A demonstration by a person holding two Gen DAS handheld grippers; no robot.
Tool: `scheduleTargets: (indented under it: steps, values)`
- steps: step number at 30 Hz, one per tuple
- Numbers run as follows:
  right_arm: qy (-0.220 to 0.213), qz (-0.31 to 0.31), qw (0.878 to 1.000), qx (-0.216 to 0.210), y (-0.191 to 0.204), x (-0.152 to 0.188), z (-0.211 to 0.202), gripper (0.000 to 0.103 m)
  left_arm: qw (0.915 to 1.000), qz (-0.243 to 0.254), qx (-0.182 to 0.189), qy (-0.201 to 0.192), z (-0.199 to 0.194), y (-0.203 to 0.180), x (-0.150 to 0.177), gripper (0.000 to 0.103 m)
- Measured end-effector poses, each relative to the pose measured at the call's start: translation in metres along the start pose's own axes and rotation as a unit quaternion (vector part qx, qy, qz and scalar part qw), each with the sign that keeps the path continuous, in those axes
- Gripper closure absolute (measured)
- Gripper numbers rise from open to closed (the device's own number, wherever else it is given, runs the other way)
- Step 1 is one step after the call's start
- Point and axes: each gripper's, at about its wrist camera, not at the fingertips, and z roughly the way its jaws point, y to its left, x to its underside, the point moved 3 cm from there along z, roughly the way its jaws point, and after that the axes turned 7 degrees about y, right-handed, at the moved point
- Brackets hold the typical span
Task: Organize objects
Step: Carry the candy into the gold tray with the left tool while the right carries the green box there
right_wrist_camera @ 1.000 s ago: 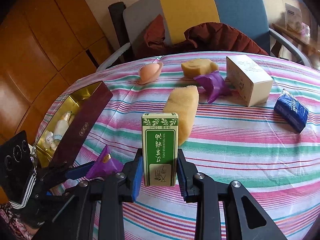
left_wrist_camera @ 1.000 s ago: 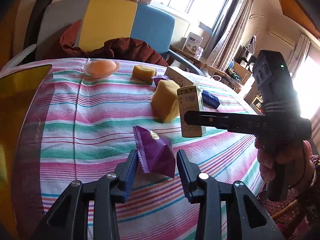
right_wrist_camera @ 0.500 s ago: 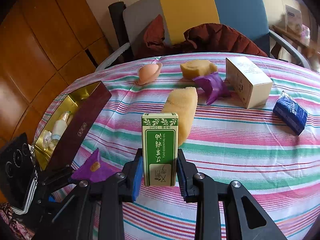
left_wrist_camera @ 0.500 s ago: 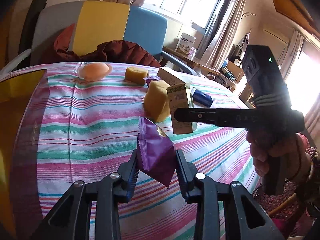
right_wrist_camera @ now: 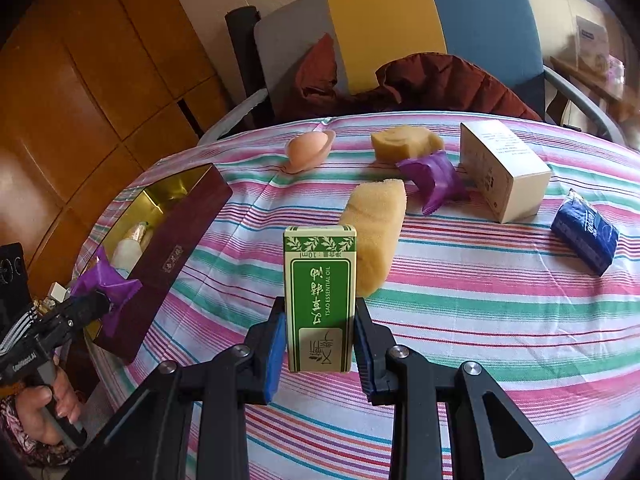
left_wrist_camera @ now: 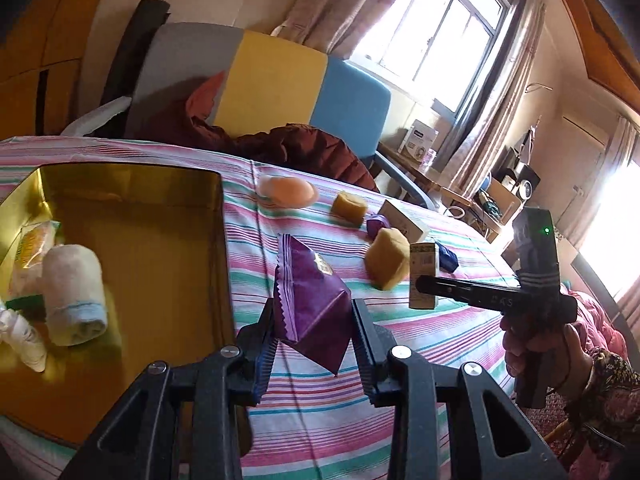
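The left gripper (left_wrist_camera: 313, 322) is pinching a purple packet (left_wrist_camera: 310, 308) just right of the gold-lined box (left_wrist_camera: 132, 184), while the right gripper (right_wrist_camera: 320, 338) is clamping an upright green carton (right_wrist_camera: 320, 300) above the striped tablecloth (right_wrist_camera: 480, 300).

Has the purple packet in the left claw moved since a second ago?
Yes. In the right wrist view the purple packet, held in the left claw, has shifted up and left, from above the striped tablecloth to the edge of the gold-lined box.
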Motion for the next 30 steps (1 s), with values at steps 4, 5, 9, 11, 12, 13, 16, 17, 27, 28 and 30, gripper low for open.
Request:
scheduleTargets:
  steps: [4,5,9,11,12,13,16,17,27,28,30]
  values:
    - [-0.012,-0.012,1.000,-0.008,0.007,-0.001,-0.004,0.072,0.9996,-0.021,-0.020,0.001,-0.014,0.028,-0.001,0.068]
    - [-0.014,-0.017,1.000,-0.010,0.010,-0.001,-0.005,0.072,0.9993,-0.026,-0.026,0.002,-0.017,0.034,0.000,0.068]
    - [-0.019,-0.032,0.999,-0.016,0.017,0.000,-0.006,0.072,0.9981,-0.041,-0.044,0.010,-0.024,0.056,0.002,0.068]
    - [-0.021,-0.036,0.999,-0.017,0.018,0.000,-0.006,0.072,0.9974,-0.046,-0.052,0.017,-0.027,0.063,0.005,0.068]
    - [-0.021,-0.036,0.999,-0.019,0.018,0.000,-0.006,0.072,0.9971,-0.048,-0.056,0.020,-0.028,0.066,0.007,0.068]
    - [-0.021,-0.037,0.999,-0.019,0.019,0.000,-0.006,0.072,0.9967,-0.050,-0.060,0.023,-0.030,0.070,0.010,0.068]
    - [-0.024,-0.039,0.999,-0.018,0.020,0.000,-0.007,0.072,0.9951,-0.060,-0.073,0.031,-0.032,0.079,0.017,0.068]
    - [-0.024,-0.038,0.999,-0.018,0.019,0.000,-0.007,0.072,0.9942,-0.066,-0.078,0.032,-0.033,0.082,0.019,0.066]
    - [-0.023,-0.041,0.998,-0.028,0.025,0.002,-0.008,0.072,0.9824,-0.122,-0.142,0.010,-0.047,0.105,0.026,0.059]
    - [-0.022,-0.042,0.998,-0.030,0.028,0.003,-0.007,0.072,0.9802,-0.131,-0.148,0.002,-0.051,0.108,0.026,0.059]
    - [-0.021,-0.046,0.998,-0.033,0.035,0.006,-0.007,0.072,0.9777,-0.146,-0.150,-0.015,-0.058,0.112,0.024,0.059]
